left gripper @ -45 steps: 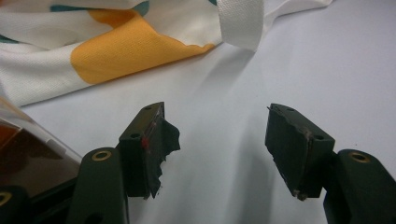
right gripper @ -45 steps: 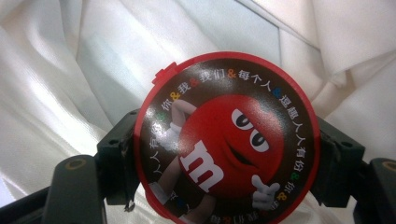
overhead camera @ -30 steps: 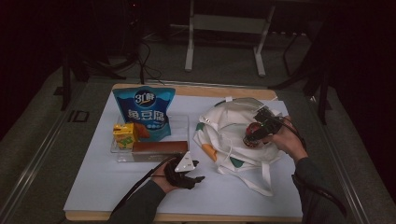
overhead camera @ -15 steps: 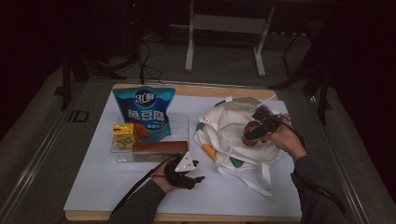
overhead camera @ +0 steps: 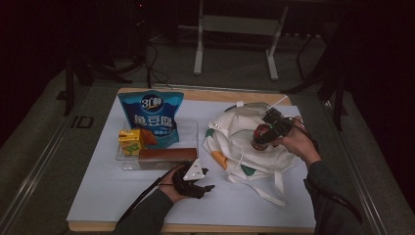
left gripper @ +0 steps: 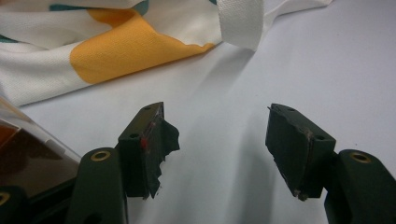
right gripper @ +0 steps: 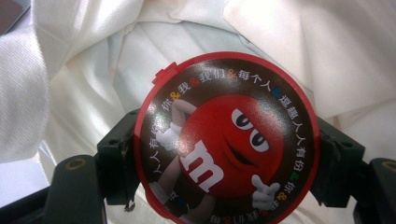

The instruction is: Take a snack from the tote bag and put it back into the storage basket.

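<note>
- Barely anything has shifted: the candy tin, clamped in the right tool, has edged slightly further over the tote bag, probably about to go inside.
- Left tool, nearer the person than the bag, stays put on the worktop, jaws apart and empty.

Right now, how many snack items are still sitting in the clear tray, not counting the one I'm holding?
3: the blue bag upright at the back, the yellow carton front left, the brown bar along the front. Others may be hidden behind the bag.

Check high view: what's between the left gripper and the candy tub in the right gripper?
In the high view, between left gripper and candy tub: bare white mat, then tote bag fabric.
</note>
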A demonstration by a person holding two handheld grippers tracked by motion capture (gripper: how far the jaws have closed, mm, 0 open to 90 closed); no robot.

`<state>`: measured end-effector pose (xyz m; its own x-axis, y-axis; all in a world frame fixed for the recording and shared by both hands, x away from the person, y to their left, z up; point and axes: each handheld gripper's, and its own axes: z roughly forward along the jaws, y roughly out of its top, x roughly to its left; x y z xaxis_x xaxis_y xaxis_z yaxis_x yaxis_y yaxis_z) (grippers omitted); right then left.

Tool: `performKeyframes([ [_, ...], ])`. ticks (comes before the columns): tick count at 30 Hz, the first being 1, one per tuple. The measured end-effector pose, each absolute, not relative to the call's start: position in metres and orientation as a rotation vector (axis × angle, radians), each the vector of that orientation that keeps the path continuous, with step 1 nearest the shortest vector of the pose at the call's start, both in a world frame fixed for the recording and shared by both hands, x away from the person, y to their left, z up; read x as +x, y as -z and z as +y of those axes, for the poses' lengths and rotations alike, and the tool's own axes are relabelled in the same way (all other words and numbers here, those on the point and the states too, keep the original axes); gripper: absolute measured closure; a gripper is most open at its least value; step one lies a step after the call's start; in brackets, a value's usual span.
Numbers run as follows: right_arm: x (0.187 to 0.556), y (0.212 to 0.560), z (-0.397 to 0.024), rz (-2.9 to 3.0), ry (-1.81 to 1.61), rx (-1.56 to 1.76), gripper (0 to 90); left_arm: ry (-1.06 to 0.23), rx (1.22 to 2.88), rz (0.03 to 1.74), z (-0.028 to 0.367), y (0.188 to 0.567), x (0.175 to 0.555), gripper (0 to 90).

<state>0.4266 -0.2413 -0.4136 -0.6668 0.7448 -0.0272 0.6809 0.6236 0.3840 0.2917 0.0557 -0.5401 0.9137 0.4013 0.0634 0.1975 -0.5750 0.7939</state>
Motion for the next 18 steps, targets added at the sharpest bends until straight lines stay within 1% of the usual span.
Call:
performKeyframes([
  [18, 0.4272, 0.4056, -0.2316, 2.667, -0.515, 1.148, 25.5, -0.302, 2.202, 0.421, 0.0554, 0.5401, 0.2916, 38.4],
])
